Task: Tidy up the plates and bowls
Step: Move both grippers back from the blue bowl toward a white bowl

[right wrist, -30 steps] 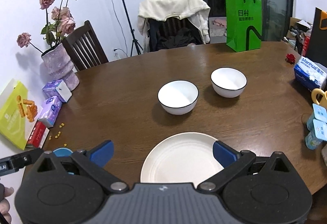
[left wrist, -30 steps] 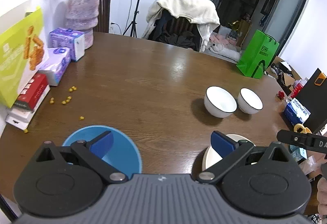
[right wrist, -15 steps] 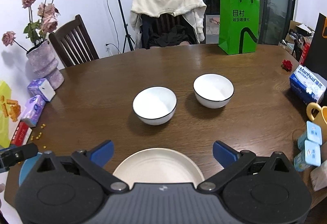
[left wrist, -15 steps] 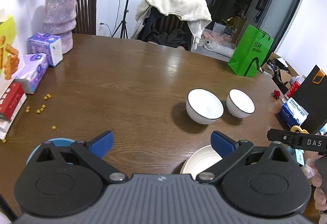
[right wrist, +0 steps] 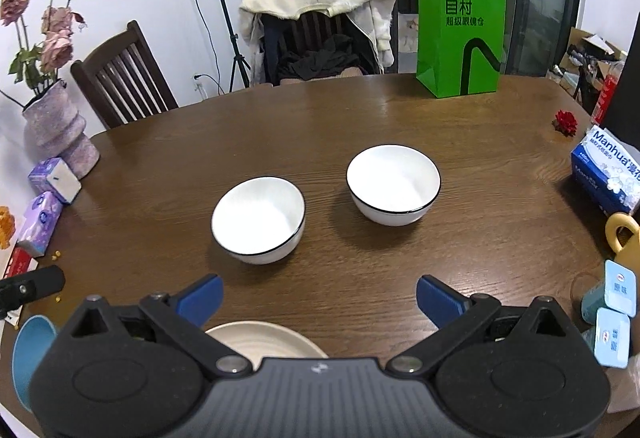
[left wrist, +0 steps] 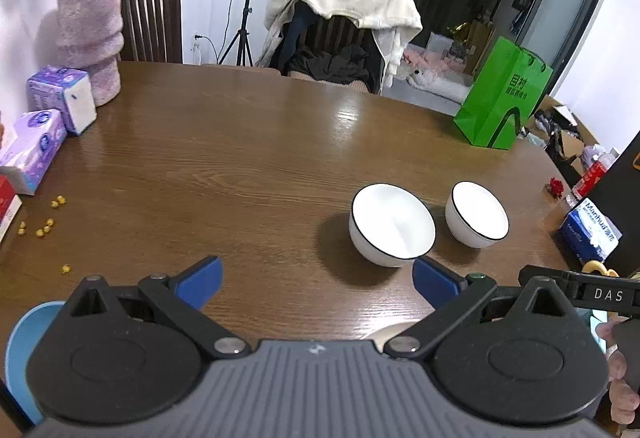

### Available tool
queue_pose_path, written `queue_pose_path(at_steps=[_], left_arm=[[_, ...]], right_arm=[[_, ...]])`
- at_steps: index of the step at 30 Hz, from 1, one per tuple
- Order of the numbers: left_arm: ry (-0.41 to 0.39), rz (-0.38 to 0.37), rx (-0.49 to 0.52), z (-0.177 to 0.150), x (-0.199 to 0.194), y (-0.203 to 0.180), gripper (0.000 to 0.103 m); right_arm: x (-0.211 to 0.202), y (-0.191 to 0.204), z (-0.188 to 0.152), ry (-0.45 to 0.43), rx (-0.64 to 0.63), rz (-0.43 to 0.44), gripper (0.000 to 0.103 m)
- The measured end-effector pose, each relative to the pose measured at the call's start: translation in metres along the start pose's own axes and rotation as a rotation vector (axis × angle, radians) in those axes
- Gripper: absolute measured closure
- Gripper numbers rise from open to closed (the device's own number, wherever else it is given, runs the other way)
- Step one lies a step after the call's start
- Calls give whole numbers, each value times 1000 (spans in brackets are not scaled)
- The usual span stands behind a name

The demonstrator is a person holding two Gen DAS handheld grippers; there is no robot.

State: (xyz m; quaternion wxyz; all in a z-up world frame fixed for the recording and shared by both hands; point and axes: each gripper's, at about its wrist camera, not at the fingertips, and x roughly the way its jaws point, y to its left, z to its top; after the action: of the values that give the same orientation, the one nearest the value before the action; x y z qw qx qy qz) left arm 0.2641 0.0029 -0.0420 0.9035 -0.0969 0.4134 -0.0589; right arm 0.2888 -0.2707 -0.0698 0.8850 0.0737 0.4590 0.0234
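A wide stretch of bare wood is seen across the middle and far part of the bench [left wrist: 224, 158], with clutter kept to its edges: tissue packs [left wrist: 60, 98] and a vase [left wrist: 90, 38] at the left, a green bag [right wrist: 460, 34] at the far edge, a blue tissue box [right wrist: 608, 170] at the right. Two white bowls [right wrist: 258, 220] [right wrist: 394, 184] stand side by side, apart, near the centre.

Both the left tongs [left wrist: 316, 276] and the right tongs [right wrist: 318, 294] are held spread wide over the near edge, with nothing between the blue pads.

A cream plate [right wrist: 264, 340] is shown clearly only in the right view, partly hidden under the tongs; in the left view just a sliver appears. A blue plate [left wrist: 24, 342] is cut off at the lower left in both views. Small yellow bits [left wrist: 44, 226] are shown plainly only in the left view.
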Motion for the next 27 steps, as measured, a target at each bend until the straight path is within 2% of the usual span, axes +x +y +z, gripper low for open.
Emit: queue_pose_path(at_steps=[10,20,27], left_arm=[[37,40,-8,24,50,-23,0],[78,111,-51,40,95,-18,0],[102,135,-74,52,128,-18,0]], right_arm=[[45,-7,33,19,-18,47,0],[91,2,56,54,-47,90,0],[122,2,65,92,-13,74,2]])
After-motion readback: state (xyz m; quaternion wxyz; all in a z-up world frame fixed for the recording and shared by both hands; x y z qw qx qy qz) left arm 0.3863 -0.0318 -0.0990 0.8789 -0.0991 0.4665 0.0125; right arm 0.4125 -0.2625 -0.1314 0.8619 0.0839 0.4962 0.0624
